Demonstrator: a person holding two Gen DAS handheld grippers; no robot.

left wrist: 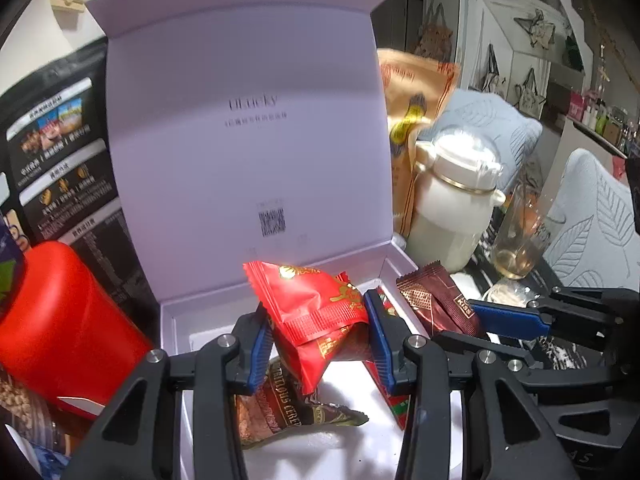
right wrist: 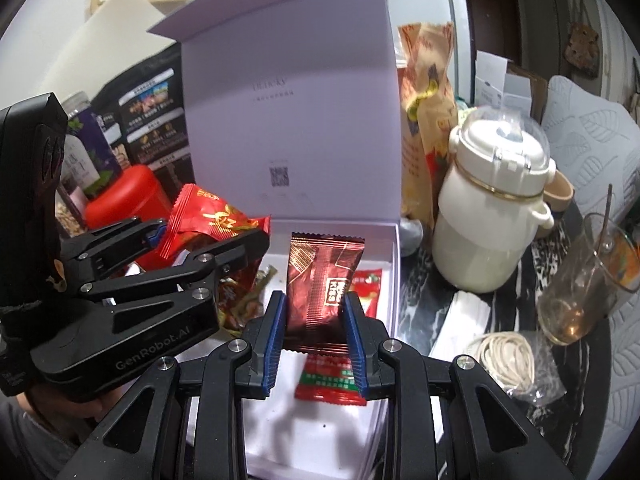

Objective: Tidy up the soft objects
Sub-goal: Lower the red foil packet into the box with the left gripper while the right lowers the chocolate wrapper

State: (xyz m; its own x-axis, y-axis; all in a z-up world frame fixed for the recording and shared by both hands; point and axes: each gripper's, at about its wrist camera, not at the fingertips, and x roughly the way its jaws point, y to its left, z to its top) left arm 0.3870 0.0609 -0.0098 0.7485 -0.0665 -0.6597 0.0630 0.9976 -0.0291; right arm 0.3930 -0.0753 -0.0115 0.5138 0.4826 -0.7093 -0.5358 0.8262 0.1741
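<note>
Two packets in hand, one per tool, both over the open box point(left wrist: 280, 140). Working left to right.

Far left on the bench: red canister point(left wrist: 60, 312), black snack bags behind it. Not my concern.

Left tool point(left wrist: 316, 336): clamped on the red packet point(left wrist: 312, 304), pads pressing its crinkled sides. Packet sits above the box's left half, lid standing upright behind. Under it, already lying in the box, a brown wrapper point(left wrist: 280, 404).

Box floor, mid: a red-and-green sachet point(right wrist: 332, 380) lying flat, some loose wrappers beside it, white bottom bare toward the near edge.

Right tool point(right wrist: 314, 340): clamped on the maroon packet point(right wrist: 320, 280), held upright by its lower half, above the box's right half and directly over the sachet. I cannot tell whether either packet's lower edge touches what lies below.

Right of the box: white jug point(right wrist: 492, 208), a glass point(right wrist: 588, 280), a bundle of cord point(right wrist: 504, 356).

Step, as I read it: placing, both packets brought over the box, neither let go. Next move calls for lowering each until it rests inside the walls, then opening the jaws. Wrappers are soft and slippery; I expect them to flop sideways on release, so I'd keep them apart and clear of the rim. The tools stand close together; I'd mind the inner fingers.
</note>
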